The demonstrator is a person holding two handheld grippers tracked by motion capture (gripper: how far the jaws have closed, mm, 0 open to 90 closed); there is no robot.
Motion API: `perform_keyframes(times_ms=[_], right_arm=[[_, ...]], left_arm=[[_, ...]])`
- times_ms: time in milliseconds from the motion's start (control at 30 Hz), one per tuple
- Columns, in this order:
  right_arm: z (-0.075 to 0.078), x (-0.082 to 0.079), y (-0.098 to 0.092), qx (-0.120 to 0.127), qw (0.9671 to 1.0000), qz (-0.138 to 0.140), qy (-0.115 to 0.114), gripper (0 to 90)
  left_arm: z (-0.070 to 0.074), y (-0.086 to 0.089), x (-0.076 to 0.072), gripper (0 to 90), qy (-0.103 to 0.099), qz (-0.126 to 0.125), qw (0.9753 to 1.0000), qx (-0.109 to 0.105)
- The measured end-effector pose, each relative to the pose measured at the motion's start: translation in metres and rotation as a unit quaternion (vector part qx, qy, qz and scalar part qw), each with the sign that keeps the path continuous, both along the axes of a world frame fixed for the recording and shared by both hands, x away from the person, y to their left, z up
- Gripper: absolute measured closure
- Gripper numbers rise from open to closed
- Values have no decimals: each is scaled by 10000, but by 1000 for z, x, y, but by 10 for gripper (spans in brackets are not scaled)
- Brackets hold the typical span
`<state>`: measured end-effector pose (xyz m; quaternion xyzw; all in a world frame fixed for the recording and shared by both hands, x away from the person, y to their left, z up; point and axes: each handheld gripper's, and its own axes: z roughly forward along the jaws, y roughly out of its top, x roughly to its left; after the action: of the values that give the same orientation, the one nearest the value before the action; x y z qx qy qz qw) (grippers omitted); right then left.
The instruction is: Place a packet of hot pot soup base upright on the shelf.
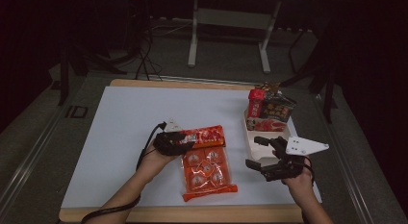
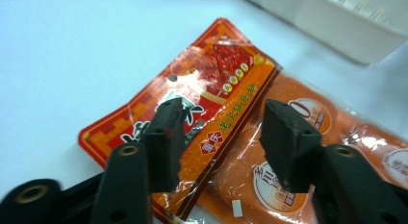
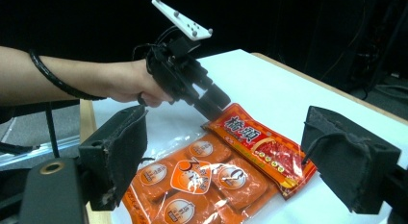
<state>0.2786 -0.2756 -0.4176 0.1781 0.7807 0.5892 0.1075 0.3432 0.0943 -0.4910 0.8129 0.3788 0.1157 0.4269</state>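
The red sachet (image 1: 204,135) lies flat mid-desk, its long axis running left to right, overlapping the far edge of the orange packet (image 1: 206,170). Its yellow Chinese print is unreadable. The left gripper (image 2: 219,137) straddles its left end, fingers wide. The right gripper (image 1: 260,154) hovers apart, fingers wide.

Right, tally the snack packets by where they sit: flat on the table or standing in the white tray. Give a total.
Flat on the table: 2, the red rectangular foil packet and the orange plastic multipack.
Standing in the white tray: 3, as far as the high view shows.
Total: 5
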Motion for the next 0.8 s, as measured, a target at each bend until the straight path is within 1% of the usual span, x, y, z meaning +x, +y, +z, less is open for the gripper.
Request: perform_keyframes(times_ms=[167,200,300,333,400,433,467,500,533,600,633,667,733,767,800], right_arm=[[-1,-1,2,-101,9999,-37,-61,154],[-1,-1,3,-113,9999,-42,-58,152],[-1,-1,3,-133,9999,-64,-35,147],[-1,-2,3,-129,9999,-80,-30,144],[-1,-1,3,-123,9999,-86,0,143],[-1,-2,3,-128,9999,-91,-10,144],[-1,-2,3,-139,9999,-93,-12,143],[-1,-1,3,-151,9998,-94,-5,143],[-2,-1,3,-153,9998,-89,2,143],[-2,-1,4,-166,9998,-69,18,144],[-2,-1,4,-175,9998,-68,21,144],[-3,-1,4,-182,9998,-62,20,144],[-3,-2,5,-192,9998,-42,30,143],[-3,-2,5,-202,9998,-43,32,144],[-4,-1,5,-211,9998,-43,36,144]], left_arm=[[6,13,0,358,-112,179,9997,-87],[7,16,1,342,-136,262,9995,-56],[4,23,5,282,-100,428,9990,-79],[2,26,7,280,-106,474,9987,-129],[-2,32,11,273,-40,555,9982,-224],[-4,34,13,255,-28,599,9979,-229],[-6,36,15,254,-27,668,9976,-190],[-8,38,17,254,13,655,9976,-245],[-11,39,20,254,27,689,9974,-204],[-16,41,25,254,122,723,9971,-202],[-18,42,27,255,135,771,9968,-176],[-20,42,29,258,151,760,9968,-202],[-25,41,33,273,196,799,9965,-177],[-27,40,35,274,253,758,9966,-205],[-29,39,37,274,313,777,9963,-191]])
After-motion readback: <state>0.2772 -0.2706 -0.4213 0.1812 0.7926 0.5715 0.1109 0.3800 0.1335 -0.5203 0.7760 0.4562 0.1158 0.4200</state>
